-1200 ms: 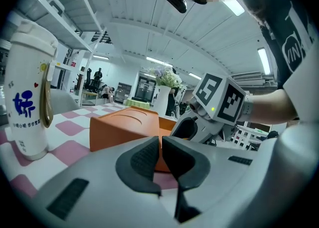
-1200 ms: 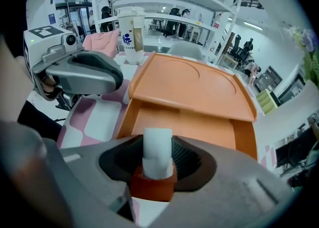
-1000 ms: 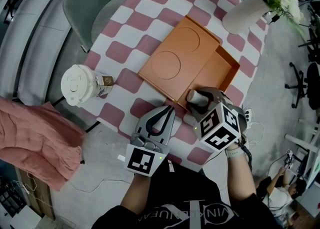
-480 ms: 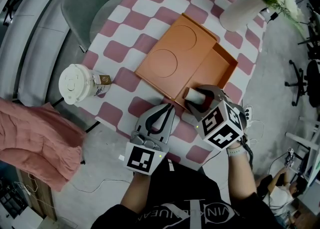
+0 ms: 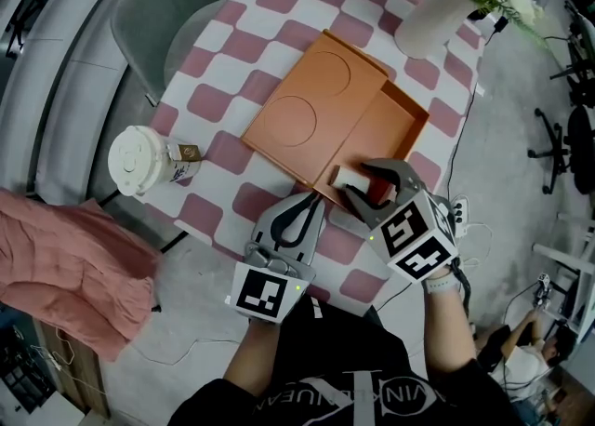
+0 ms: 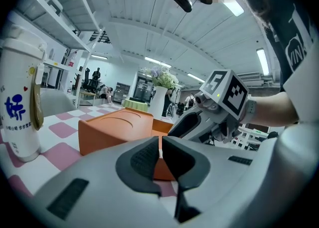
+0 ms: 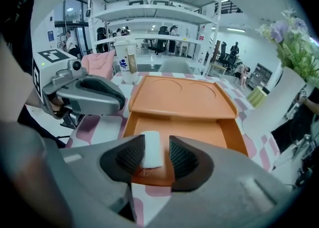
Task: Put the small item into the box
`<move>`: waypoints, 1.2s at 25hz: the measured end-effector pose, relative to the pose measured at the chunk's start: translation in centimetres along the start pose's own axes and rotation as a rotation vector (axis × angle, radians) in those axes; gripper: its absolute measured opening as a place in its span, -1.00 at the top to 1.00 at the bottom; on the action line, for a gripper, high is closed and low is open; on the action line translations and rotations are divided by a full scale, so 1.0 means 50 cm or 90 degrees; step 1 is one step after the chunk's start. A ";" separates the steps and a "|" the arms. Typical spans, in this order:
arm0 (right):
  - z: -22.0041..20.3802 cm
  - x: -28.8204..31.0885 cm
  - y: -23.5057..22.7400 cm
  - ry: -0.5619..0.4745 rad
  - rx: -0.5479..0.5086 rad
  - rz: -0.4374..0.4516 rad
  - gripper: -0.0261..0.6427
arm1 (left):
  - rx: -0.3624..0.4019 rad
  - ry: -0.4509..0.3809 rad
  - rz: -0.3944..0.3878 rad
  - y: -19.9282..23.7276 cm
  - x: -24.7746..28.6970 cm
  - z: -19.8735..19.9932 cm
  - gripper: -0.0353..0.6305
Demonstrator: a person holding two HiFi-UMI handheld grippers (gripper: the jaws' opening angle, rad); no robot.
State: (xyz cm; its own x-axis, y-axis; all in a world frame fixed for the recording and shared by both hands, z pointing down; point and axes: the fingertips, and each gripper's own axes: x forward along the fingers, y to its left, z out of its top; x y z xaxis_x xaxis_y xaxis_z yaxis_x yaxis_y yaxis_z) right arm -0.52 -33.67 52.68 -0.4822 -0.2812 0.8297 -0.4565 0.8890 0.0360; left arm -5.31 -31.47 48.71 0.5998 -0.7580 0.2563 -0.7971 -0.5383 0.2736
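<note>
The orange box (image 5: 395, 122) lies on the checked table, its lid (image 5: 311, 103) slid far-left so the near-right part is uncovered. A small white item (image 5: 349, 177) lies just inside the box's near wall. My right gripper (image 5: 354, 179) is open around it. In the right gripper view the item (image 7: 151, 149) touches the left pad, and orange floor shows between it and the right pad. My left gripper (image 5: 312, 201) is shut on nothing, its tips beside the box's near corner (image 6: 164, 167).
A white lidded cup (image 5: 141, 160) stands at the table's left edge. A white vase with flowers (image 5: 435, 15) stands beyond the box. A grey chair (image 5: 163, 10) is at the far left, and pink cloth (image 5: 65, 266) lies below the table.
The right gripper's jaws have spread and the white item now sits nearer their tips, inside the box's near wall. The left gripper has stayed put.
</note>
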 end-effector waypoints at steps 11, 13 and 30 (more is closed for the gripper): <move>0.021 -0.078 -0.028 -0.101 0.048 -0.057 0.85 | 0.035 -0.005 -0.003 -0.021 0.013 0.038 0.82; 0.023 -0.094 -0.035 -0.125 0.069 -0.063 0.90 | 0.053 -0.001 -0.002 -0.026 0.016 0.046 0.82; 0.058 -0.210 -0.076 -0.336 0.187 -0.089 0.90 | 0.026 -0.048 0.016 -0.017 0.021 0.122 0.82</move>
State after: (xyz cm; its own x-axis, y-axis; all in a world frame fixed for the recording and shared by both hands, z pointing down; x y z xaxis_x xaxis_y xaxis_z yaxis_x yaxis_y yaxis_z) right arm 4.12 -35.17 42.24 -0.6735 -0.5959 0.4373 -0.6927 0.7154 -0.0920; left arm -4.43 -34.06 43.10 0.5745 -0.7957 0.1917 -0.8145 -0.5328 0.2295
